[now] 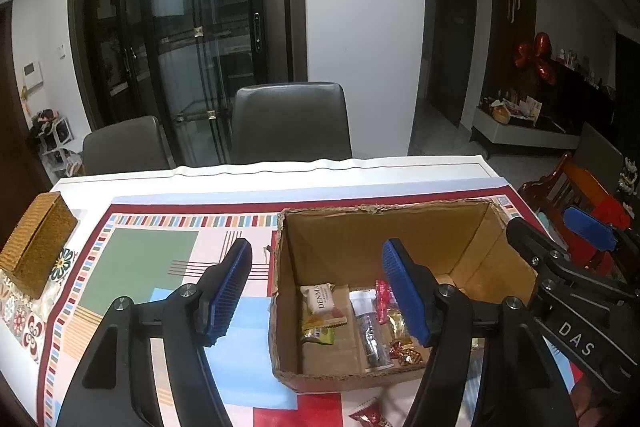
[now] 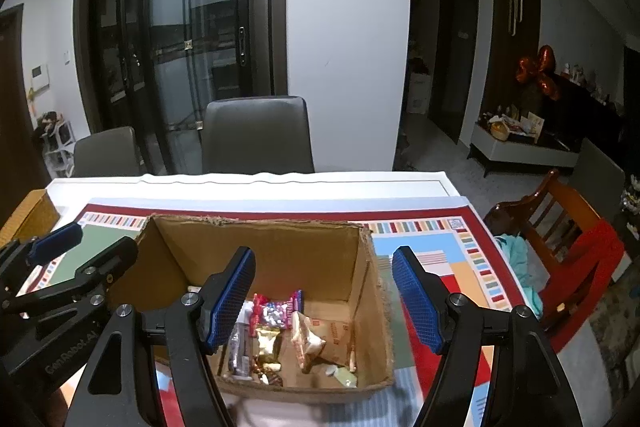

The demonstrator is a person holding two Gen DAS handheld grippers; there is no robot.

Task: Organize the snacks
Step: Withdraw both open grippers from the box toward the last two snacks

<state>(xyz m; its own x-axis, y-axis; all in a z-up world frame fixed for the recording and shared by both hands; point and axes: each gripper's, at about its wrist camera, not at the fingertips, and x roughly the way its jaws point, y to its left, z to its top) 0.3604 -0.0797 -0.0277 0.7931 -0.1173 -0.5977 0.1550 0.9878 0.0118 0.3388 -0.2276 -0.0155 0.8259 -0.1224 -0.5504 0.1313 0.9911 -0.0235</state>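
Your left gripper (image 1: pixel 316 291) stands released, nothing between its blue pads; one finger hangs over the patterned cloth (image 1: pixel 136 259), the other over the cardboard box (image 1: pixel 340 251). Your right gripper (image 2: pixel 324 295) is likewise released and empty, with its left finger over the box (image 2: pixel 280 247) and its right finger beyond the box's right wall.

The snacks lie on the box floor. In the left wrist view you can read part of a word on the pale biscuit packet (image 1: pixel 320 301); a yellow-green packet (image 1: pixel 320 333) sits at 6 o'clock of it, partly tucked under. A clear sachet (image 1: pixel 370 331) lies at 3 o'clock of the biscuit, and the pink sweet (image 1: pixel 382 297) and gold sweets (image 1: pixel 404 349) are half hidden behind your finger. A red wrapper (image 1: pixel 366 417) on the worktop at 6 o'clock of the box is cut off by the frame edge.

In the right wrist view the pink bag (image 2: pixel 276 311) shows clearly, but the packets at its 7 o'clock are hidden by your finger and hard to make out. A woven box (image 1: pixel 36 245) sits at 9 o'clock, well apart.
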